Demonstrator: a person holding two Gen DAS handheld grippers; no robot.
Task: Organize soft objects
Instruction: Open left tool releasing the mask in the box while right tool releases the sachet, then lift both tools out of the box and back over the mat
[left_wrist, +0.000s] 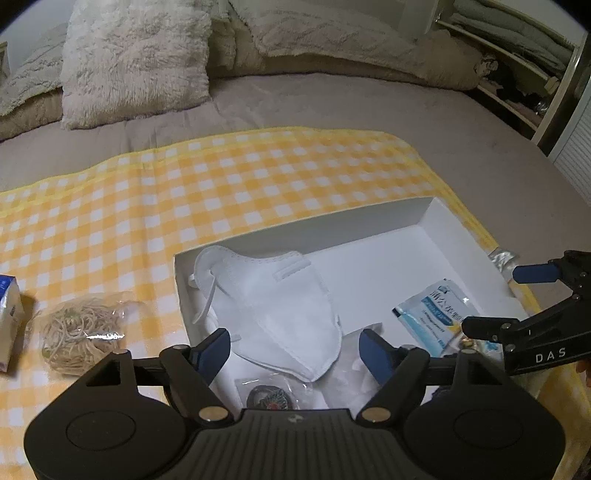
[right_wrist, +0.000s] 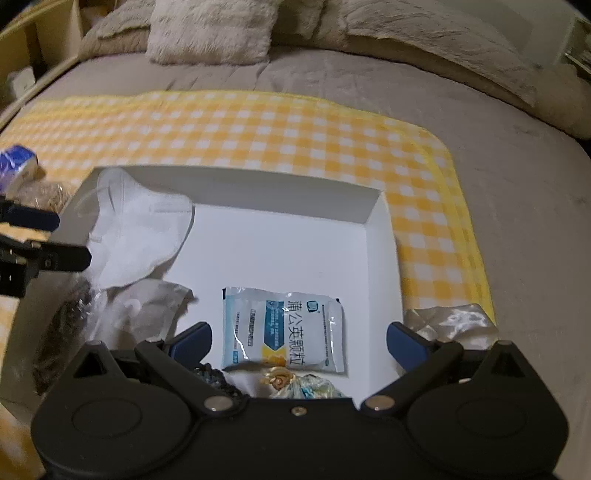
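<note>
Lying against the left wall of the white box (left_wrist: 436, 218), the folded white face mask (left_wrist: 280, 306) is the softest piece here: feather-light, limp, sure to crumple under any squeeze. Its stiffer seamed edge or the ear loops near the box corner look like the safest places to pinch; the thin middle would only bunch up. Beside it in the box sits a blue-and-white medicine sachet (right_wrist: 284, 328), flat, glossy and probably slippery, best taken by a crimped end. Nearer the cameras are a small clear bag holding something dark (left_wrist: 271, 397), crinkled clear plastic (right_wrist: 147, 310), and a gold-and-blue wrapped item (right_wrist: 295, 382) I cannot identify with confidence.

Outside the box, on the yellow checked cloth (left_wrist: 221, 177), waits a clear bag of rubber bands (left_wrist: 79, 332), squashy and shapeless, easy to grab anywhere by the film. A blue-and-white tissue pack (left_wrist: 9, 321) stands just left of it.

Both tools hover over the box's near edge: the left gripper (left_wrist: 293, 350) has its fingers spread wide and holds nothing, and the right gripper (right_wrist: 299, 345) is likewise spread and bare above the sachet.
</note>
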